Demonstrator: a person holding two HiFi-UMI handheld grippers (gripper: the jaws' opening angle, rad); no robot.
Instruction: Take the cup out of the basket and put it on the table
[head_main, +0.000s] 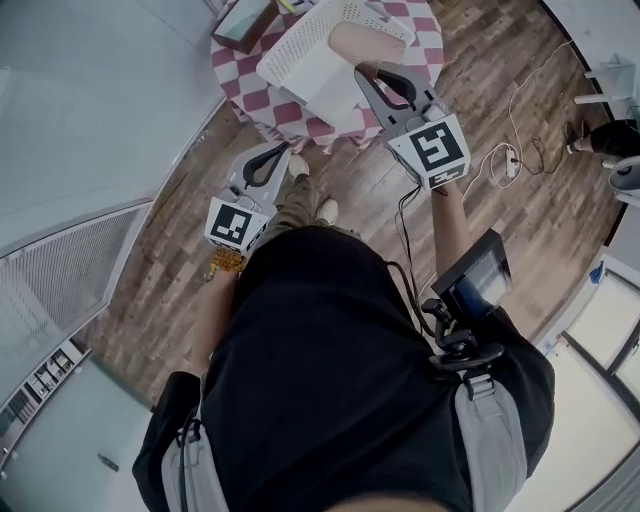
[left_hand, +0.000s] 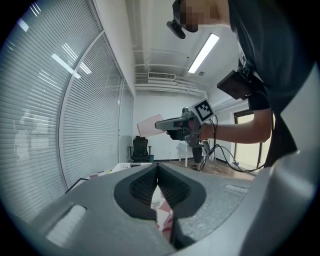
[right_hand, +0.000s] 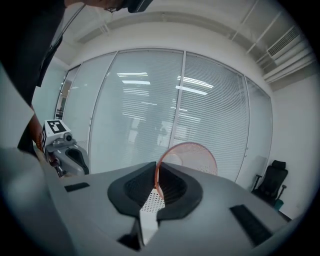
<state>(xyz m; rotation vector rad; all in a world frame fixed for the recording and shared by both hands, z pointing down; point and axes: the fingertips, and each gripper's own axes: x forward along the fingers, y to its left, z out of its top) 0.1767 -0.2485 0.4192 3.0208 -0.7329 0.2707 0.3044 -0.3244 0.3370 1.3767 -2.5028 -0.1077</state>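
Note:
A translucent pink cup (head_main: 356, 42) hangs over the white perforated basket (head_main: 300, 62) on the checkered table (head_main: 236, 62). My right gripper (head_main: 362, 72) is shut on the cup's rim. In the right gripper view the rim of the cup (right_hand: 192, 156) runs down between the dark pads of the right gripper (right_hand: 156, 177), with a strip of the basket (right_hand: 150, 200) showing below. My left gripper (head_main: 283, 150) is held lower, off the table's near edge, shut with nothing in it. Its pads meet in the left gripper view (left_hand: 158, 176), which also shows the cup (left_hand: 149, 125) in the air.
A flat box (head_main: 246, 22) lies at the table's far left corner. On the wooden floor to the right are a power strip (head_main: 510, 160) and cables. A black office chair (left_hand: 140, 148) stands by the blind-covered glass wall (left_hand: 60, 115).

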